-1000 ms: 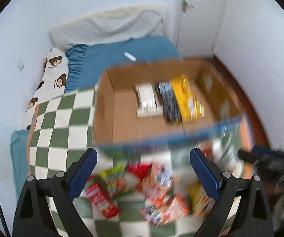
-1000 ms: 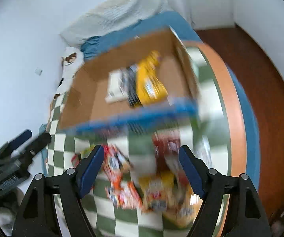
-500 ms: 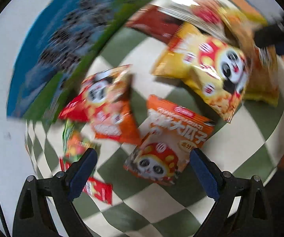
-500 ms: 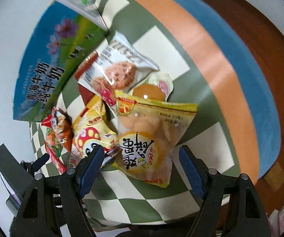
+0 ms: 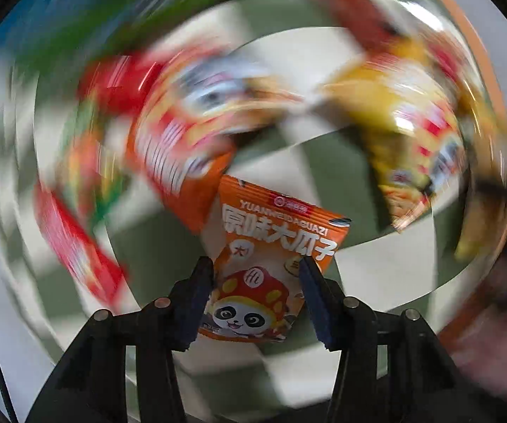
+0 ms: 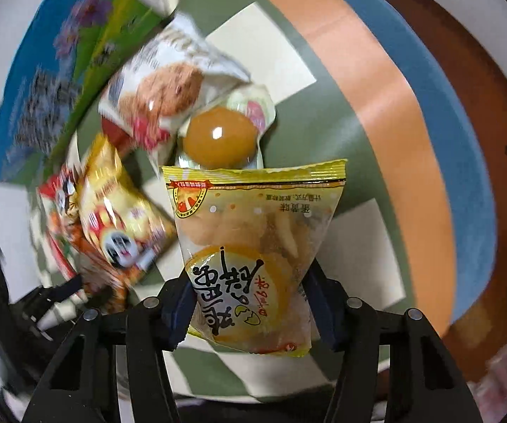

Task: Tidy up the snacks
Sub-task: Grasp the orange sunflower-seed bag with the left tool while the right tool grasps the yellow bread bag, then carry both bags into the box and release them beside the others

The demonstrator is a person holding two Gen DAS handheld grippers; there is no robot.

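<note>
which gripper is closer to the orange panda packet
Left. The left gripper is clamped on the orange panda packet; the right gripper holds a yellow packet instead.

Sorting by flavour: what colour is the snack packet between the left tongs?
Orange panda packet, clearest in left wrist view.

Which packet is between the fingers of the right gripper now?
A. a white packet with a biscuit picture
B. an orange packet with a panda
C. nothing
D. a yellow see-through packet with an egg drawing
D: in the right wrist view the right gripper is closed on the yellow see-through packet.
</note>
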